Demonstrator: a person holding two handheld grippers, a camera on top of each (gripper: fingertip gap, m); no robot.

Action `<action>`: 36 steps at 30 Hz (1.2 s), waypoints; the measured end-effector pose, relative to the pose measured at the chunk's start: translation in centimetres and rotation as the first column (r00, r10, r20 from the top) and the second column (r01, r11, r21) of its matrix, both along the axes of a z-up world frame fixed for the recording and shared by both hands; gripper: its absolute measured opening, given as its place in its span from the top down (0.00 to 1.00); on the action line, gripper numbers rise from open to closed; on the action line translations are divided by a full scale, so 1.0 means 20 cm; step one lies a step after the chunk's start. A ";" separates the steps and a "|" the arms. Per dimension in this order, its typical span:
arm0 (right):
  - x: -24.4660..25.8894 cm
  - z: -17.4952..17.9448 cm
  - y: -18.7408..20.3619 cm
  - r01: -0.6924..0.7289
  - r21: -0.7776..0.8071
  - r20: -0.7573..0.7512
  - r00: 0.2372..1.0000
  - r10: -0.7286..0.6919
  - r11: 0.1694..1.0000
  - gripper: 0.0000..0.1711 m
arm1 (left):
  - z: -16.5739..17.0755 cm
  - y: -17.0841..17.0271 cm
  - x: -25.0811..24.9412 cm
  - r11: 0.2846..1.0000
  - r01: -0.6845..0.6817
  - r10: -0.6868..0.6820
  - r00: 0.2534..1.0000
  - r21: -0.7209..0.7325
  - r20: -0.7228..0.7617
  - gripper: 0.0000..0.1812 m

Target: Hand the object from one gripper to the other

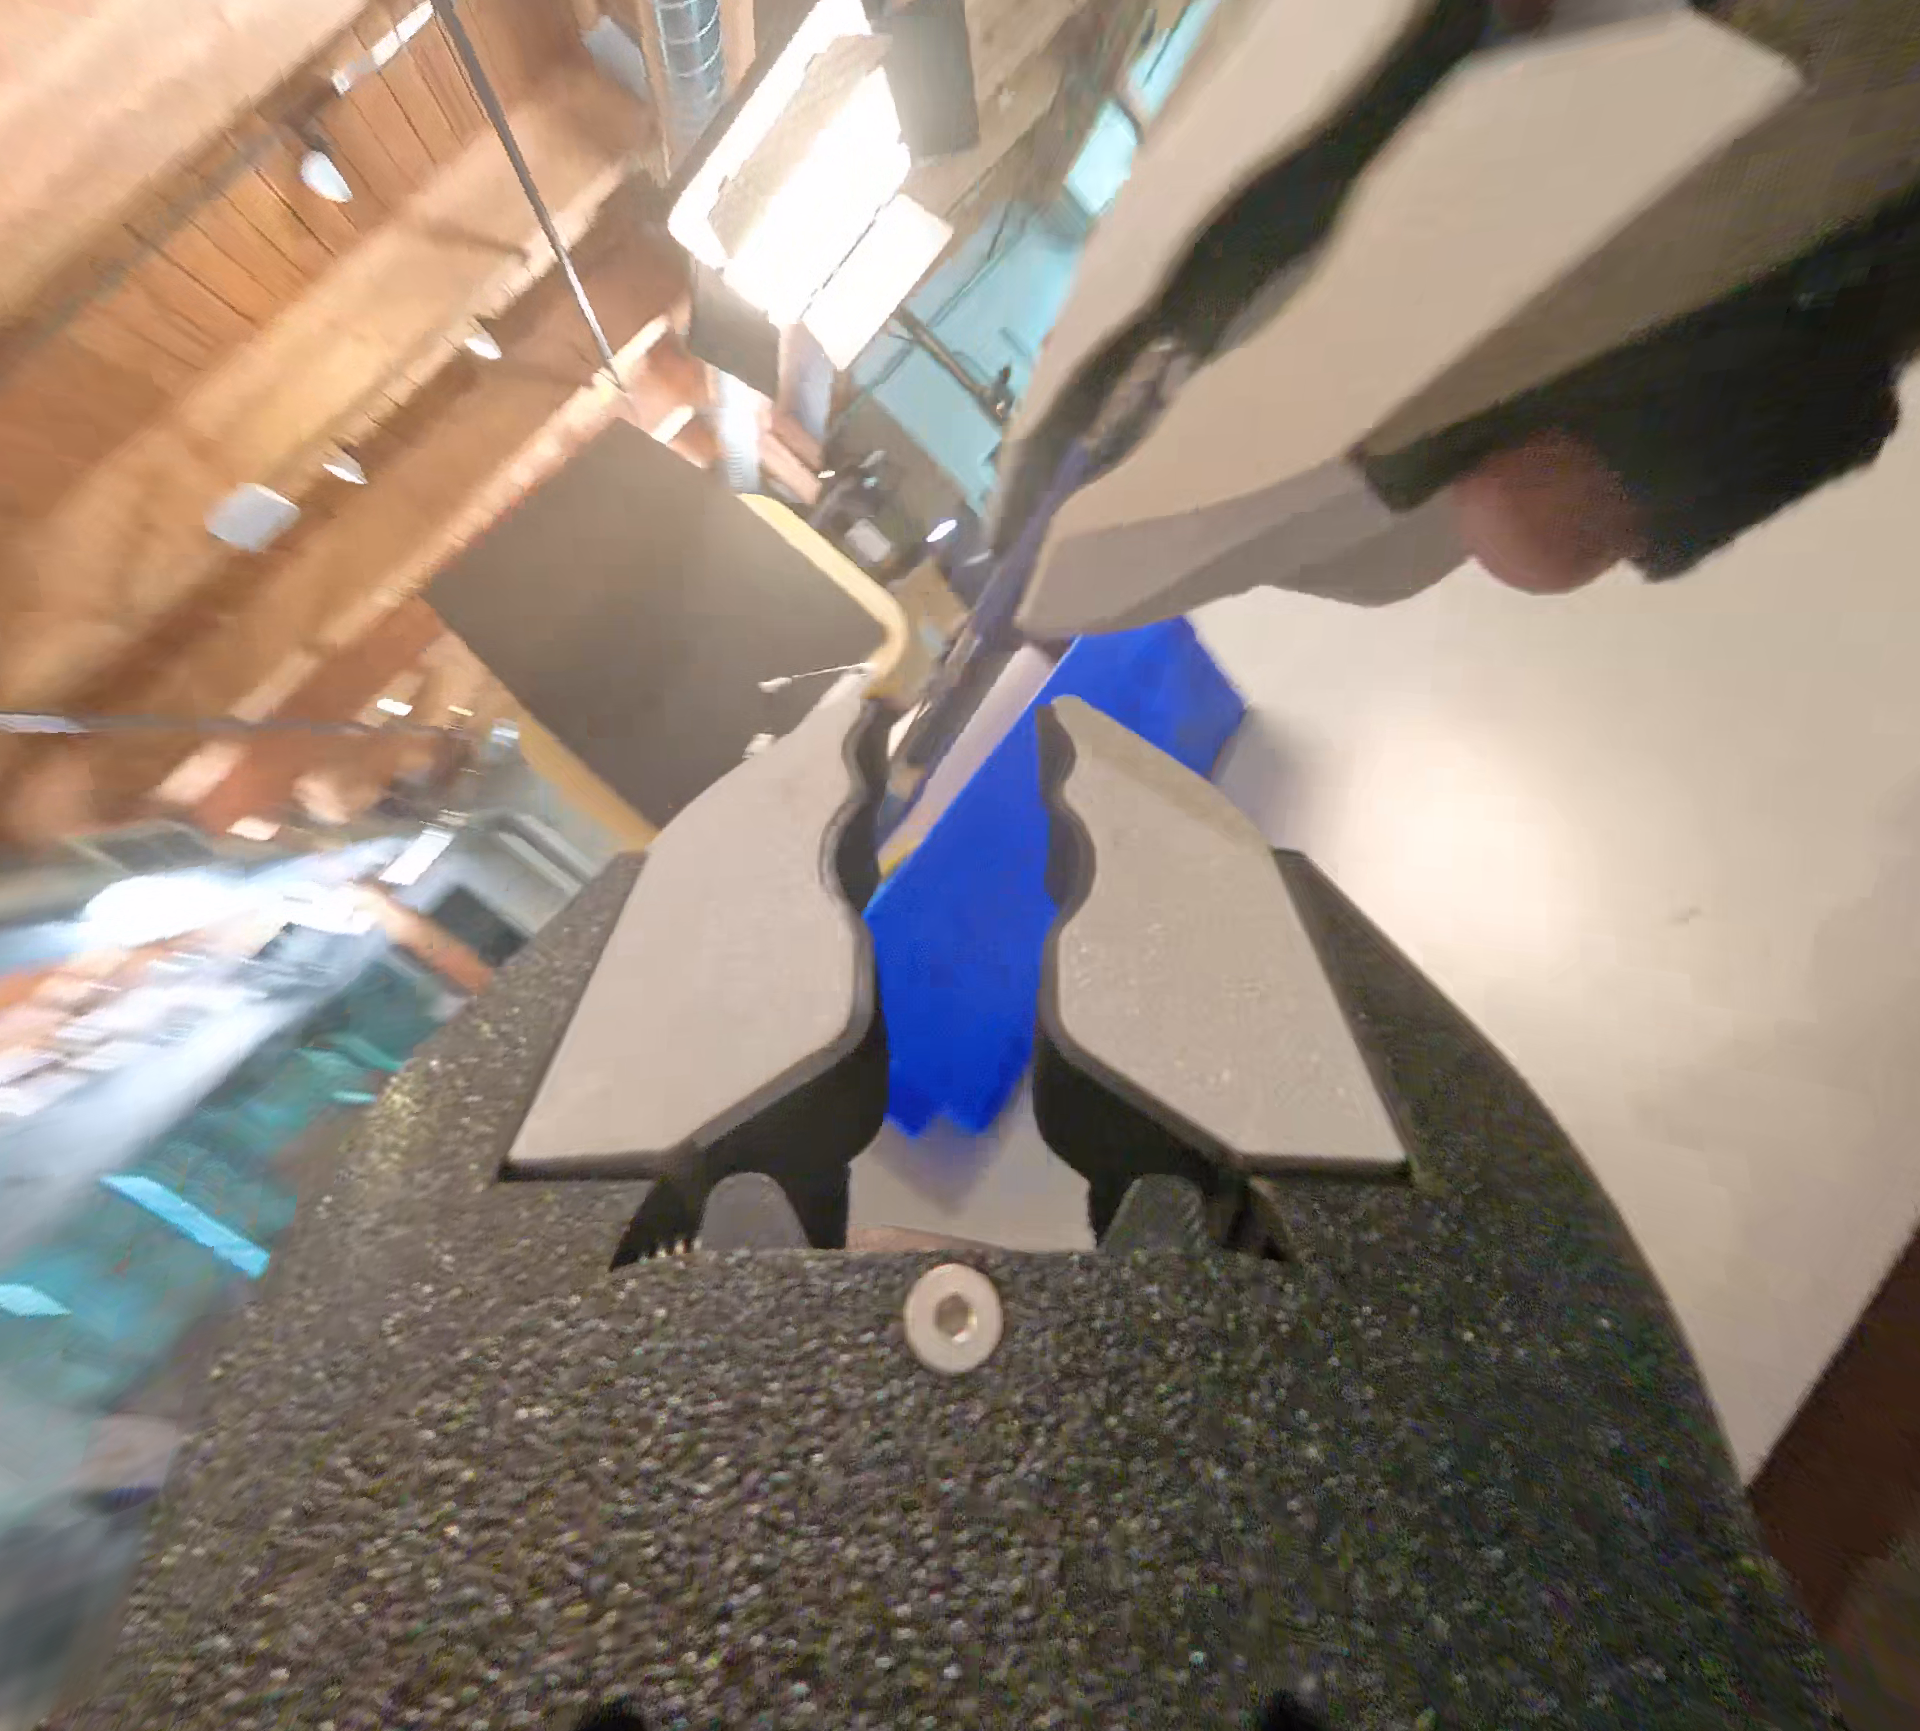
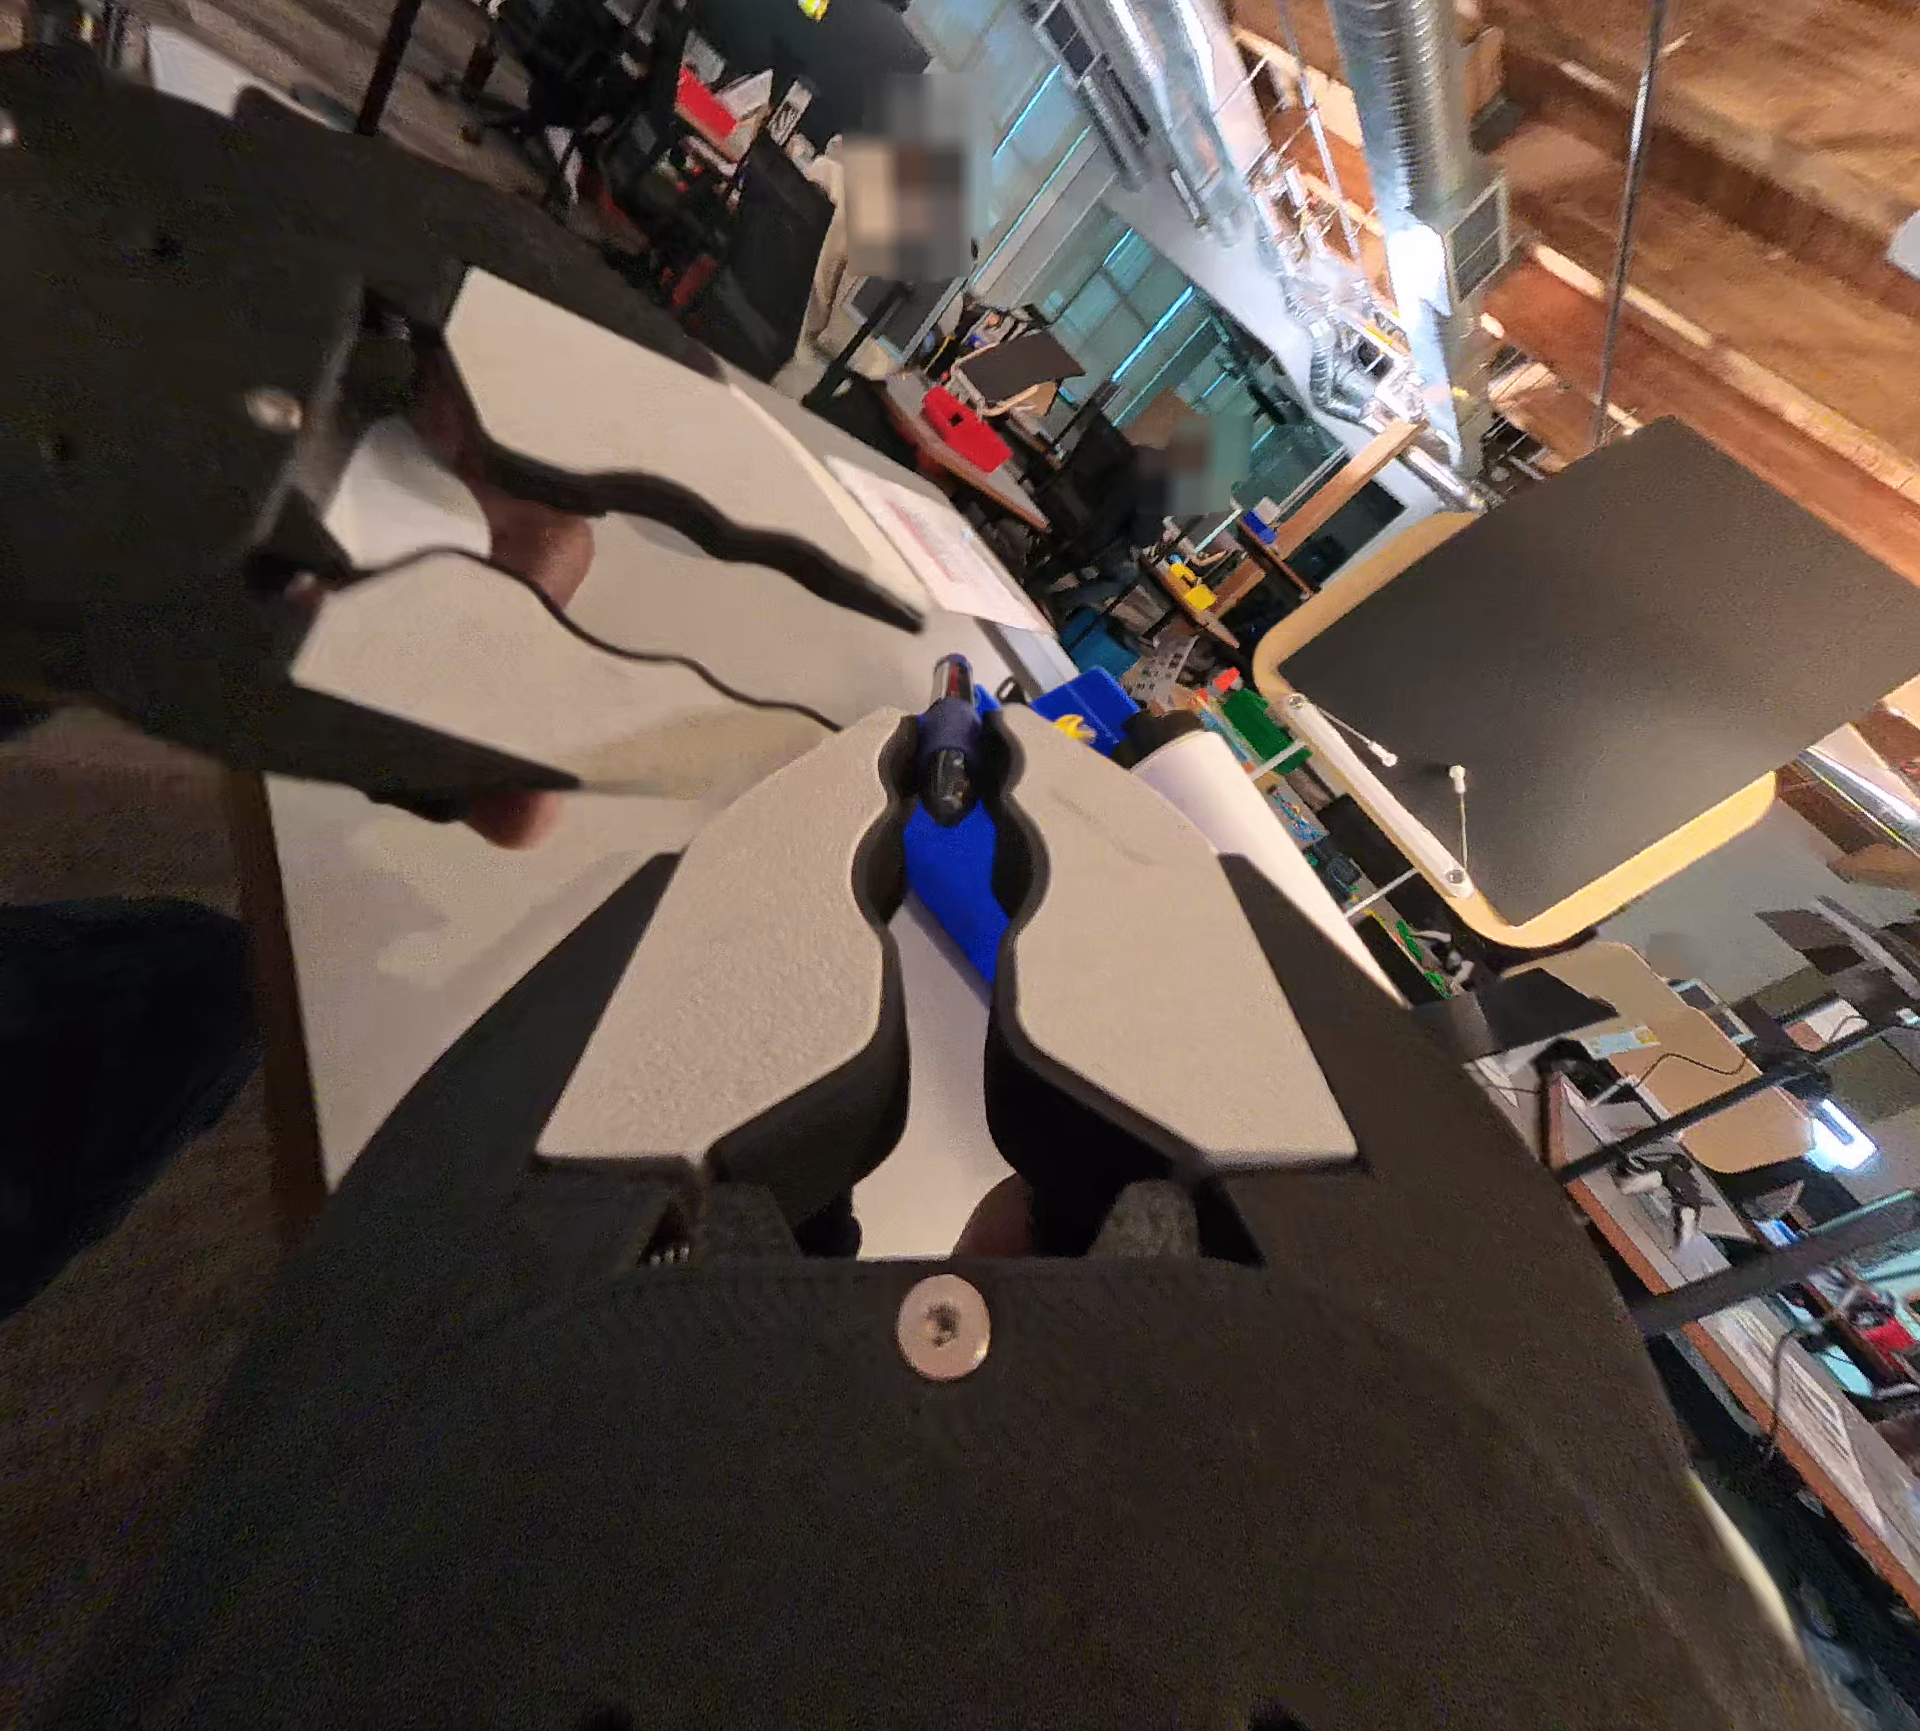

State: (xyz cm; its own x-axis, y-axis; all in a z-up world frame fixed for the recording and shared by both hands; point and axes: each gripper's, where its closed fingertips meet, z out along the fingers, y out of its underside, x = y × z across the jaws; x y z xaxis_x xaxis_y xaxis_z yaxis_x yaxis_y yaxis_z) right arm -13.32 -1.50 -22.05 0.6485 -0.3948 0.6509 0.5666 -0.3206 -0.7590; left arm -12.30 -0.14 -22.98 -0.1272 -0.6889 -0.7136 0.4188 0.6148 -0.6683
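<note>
Pen [image 2: 948,746] between fingertips of right gripper [image 2: 951,731], above desk [image 2: 416,933]. Left gripper [image 2: 727,694] to left of it, apart. Bin [image 2: 961,881] on desk, beneath pen.

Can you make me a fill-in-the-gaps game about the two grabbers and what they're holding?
1. The right gripper is shut on a thin dark ____.
2. The left gripper holds nothing, and its jaws are ____.
3. The bin on the white table is ____ in colour.

Missing words: pen; open; blue.
</note>
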 end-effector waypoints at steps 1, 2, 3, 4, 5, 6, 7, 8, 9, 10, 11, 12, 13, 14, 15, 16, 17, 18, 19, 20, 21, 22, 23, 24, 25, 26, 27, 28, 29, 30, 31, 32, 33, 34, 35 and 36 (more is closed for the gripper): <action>0.01 0.02 -0.02 -0.009 0.033 0.000 1.000 0.009 0.999 0.94 | 0.01 0.01 0.00 0.994 0.056 -0.062 0.997 -0.098 -0.051 0.83; 0.03 0.04 -0.05 -0.012 0.070 0.001 1.000 0.012 0.997 0.94 | 0.02 0.02 0.00 0.970 0.110 -0.137 0.985 -0.217 -0.110 0.80; 0.03 0.07 -0.07 -0.020 0.103 0.005 1.000 0.020 0.995 0.93 | 0.03 0.03 0.00 0.923 0.158 -0.228 0.959 -0.351 -0.169 0.78; 0.03 0.08 -0.09 -0.040 0.130 0.013 0.999 0.039 0.991 0.94 | 0.04 0.03 0.00 0.850 0.191 -0.335 0.915 -0.491 -0.223 0.76; 0.03 0.10 -0.11 -0.058 0.158 0.021 0.998 0.055 0.986 0.93 | 0.04 0.04 0.01 0.750 0.200 -0.449 0.854 -0.630 -0.264 0.76; 0.03 0.11 -0.12 -0.077 0.182 0.027 0.997 0.074 0.980 0.93 | 0.03 0.03 0.01 0.627 0.196 -0.572 0.773 -0.754 -0.274 0.75; 0.01 0.12 -0.12 -0.109 0.202 0.033 0.994 0.105 0.973 0.93 | 0.04 0.02 0.01 0.488 0.186 -0.690 0.681 -0.853 -0.246 0.74; -0.01 0.12 -0.12 -0.150 0.217 0.040 0.989 0.145 0.965 0.93 | 0.04 0.01 0.00 0.348 0.155 -0.784 0.589 -0.925 -0.196 0.74; -0.04 0.12 -0.12 -0.186 0.230 0.046 0.982 0.181 0.955 0.93 | 0.04 0.01 -0.01 0.218 0.119 -0.854 0.504 -0.969 -0.130 0.74; -0.05 0.12 -0.11 -0.216 0.236 0.048 0.976 0.210 0.948 0.93 | 0.05 0.00 -0.02 0.106 0.086 -0.901 0.430 -0.991 -0.059 0.74; -0.06 0.11 -0.11 -0.234 0.236 0.047 0.972 0.229 0.943 0.93 | 0.06 -0.01 -0.02 0.021 0.050 -0.930 0.368 -0.999 -0.001 0.74; -0.07 0.10 -0.10 -0.245 0.231 0.047 0.969 0.241 0.942 0.93 | 0.06 -0.02 -0.03 -0.038 0.022 -0.947 0.317 -0.999 0.043 0.74; -0.08 0.09 -0.09 -0.259 0.221 0.044 0.966 0.256 0.940 0.93 | 0.06 -0.04 -0.04 -0.075 0.004 -0.957 0.281 -0.997 0.073 0.74; -0.09 0.07 -0.08 -0.280 0.210 0.037 0.960 0.278 0.937 0.93 | 0.06 -0.05 -0.05 -0.093 -0.005 -0.961 0.260 -0.996 0.088 0.74; -0.10 0.06 -0.07 -0.303 0.206 0.028 0.952 0.304 0.930 0.93 | 0.06 -0.06 -0.05 -0.095 -0.011 -0.964 0.251 -0.995 0.089 0.75; -0.12 0.05 -0.07 -0.325 0.210 0.022 0.945 0.327 0.922 0.93 | 0.05 -0.08 -0.05 -0.086 -0.016 -0.965 0.248 -0.996 0.080 0.75; -0.13 0.04 -0.06 -0.344 0.214 0.012 0.937 0.350 0.914 0.93 | 0.05 -0.09 -0.06 -0.083 -0.013 -0.966 0.247 -0.996 0.077 0.78; -0.13 0.03 -0.05 -0.353 0.217 0.000 0.932 0.362 0.910 0.93 | 0.06 -0.09 -0.07 -0.093 0.000 -0.965 0.245 -0.996 0.090 0.82; -0.12 0.02 -0.05 -0.351 0.219 -0.011 0.932 0.362 0.910 0.93 | 0.07 -0.09 -0.07 -0.111 0.016 -0.963 0.246 -0.994 0.112 0.88; -0.11 0.01 -0.05 -0.352 0.223 -0.016 0.931 0.364 0.909 0.93 | 0.08 -0.08 -0.08 -0.130 0.028 -0.958 0.255 -0.991 0.133 0.90; -0.10 0.00 -0.05 -0.351 0.222 -0.029 0.930 0.366 0.910 0.93 | 0.09 -0.08 -0.08 -0.138 0.045 -0.955 0.260 -0.989 0.145 0.91; -0.09 -0.02 -0.04 -0.347 0.215 -0.049 0.930 0.365 0.913 0.93 | 0.09 -0.07 -0.09 -0.130 0.061 -0.952 0.271 -0.990 0.142 0.93; -0.08 -0.04 -0.04 -0.342 0.208 -0.069 0.930 0.362 0.917 0.93 | 0.08 -0.07 -0.07 -0.097 0.067 -0.945 0.305 -0.993 0.113 0.93; -0.06 -0.06 -0.03 -0.331 0.192 -0.090 0.932 0.352 0.924 0.93 | 0.07 -0.06 -0.06 -0.047 0.080 -0.933 0.353 -0.996 0.073 0.93; -0.04 -0.09 -0.03 -0.311 0.167 -0.109 0.937 0.331 0.936 0.93 | 0.06 -0.05 -0.04 0.004 0.102 -0.910 0.413 -0.995 0.038 0.93; -0.01 -0.11 -0.03 -0.286 0.137 -0.125 0.945 0.303 0.949 0.89 | 0.06 -0.02 -0.03 0.062 0.127 -0.877 0.480 -0.990 0.007 0.93; 0.02 -0.14 -0.03 -0.260 0.103 -0.143 0.951 0.273 0.960 0.87 | 0.07 0.00 -0.02 0.130 0.150 -0.839 0.544 -0.980 -0.028 0.93; 0.05 -0.15 -0.04 -0.233 0.073 -0.159 0.957 0.242 0.970 0.85 | 0.07 0.03 -0.01 0.214 0.169 -0.789 0.610 -0.962 -0.068 0.93; 0.08 -0.16 -0.05 -0.200 0.053 -0.167 0.964 0.206 0.978 0.85 | 0.08 0.06 -0.01 0.317 0.185 -0.724 0.681 -0.930 -0.111 0.93; 0.10 -0.15 -0.07 -0.167 0.044 -0.169 0.971 0.172 0.985 0.85 | 0.08 0.08 0.00 0.435 0.187 -0.638 0.755 -0.881 -0.154 0.93; 0.11 -0.14 -0.08 -0.146 0.047 -0.168 0.974 0.152 0.988 0.85 | 0.09 0.11 0.00 0.553 0.180 -0.540 0.821 -0.813 -0.185 0.93; 0.11 -0.11 -0.08 -0.141 0.063 -0.171 0.974 0.150 0.988 0.85 | 0.09 0.12 0.00 0.659 0.164 -0.441 0.875 -0.734 -0.201 0.93; 0.09 -0.07 -0.08 -0.143 0.086 -0.177 0.972 0.156 0.986 0.85 | 0.10 0.13 0.00 0.745 0.141 -0.351 0.914 -0.652 -0.203 0.93; 0.06 -0.04 -0.07 -0.152 0.109 -0.179 0.969 0.170 0.982 0.85 | 0.10 0.13 0.00 0.809 0.114 -0.274 0.941 -0.576 -0.197 0.93; 0.02 0.00 -0.06 -0.161 0.128 -0.175 0.968 0.182 0.979 0.85 | 0.09 0.12 0.00 0.856 0.090 -0.212 0.959 -0.508 -0.188 0.93; -0.02 0.04 -0.05 -0.168 0.141 -0.166 0.968 0.190 0.976 0.85 | 0.09 0.11 -0.01 0.890 0.069 -0.165 0.970 -0.450 -0.178 0.93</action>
State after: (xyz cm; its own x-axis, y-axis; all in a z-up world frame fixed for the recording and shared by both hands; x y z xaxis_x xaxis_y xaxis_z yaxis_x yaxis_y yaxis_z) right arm -13.70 -2.45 -21.34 0.8167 -0.3321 0.4719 0.4585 -0.1229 -0.8801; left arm -12.43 1.98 -21.25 -0.3373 -0.8951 -0.2917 0.2929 0.1947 -0.9361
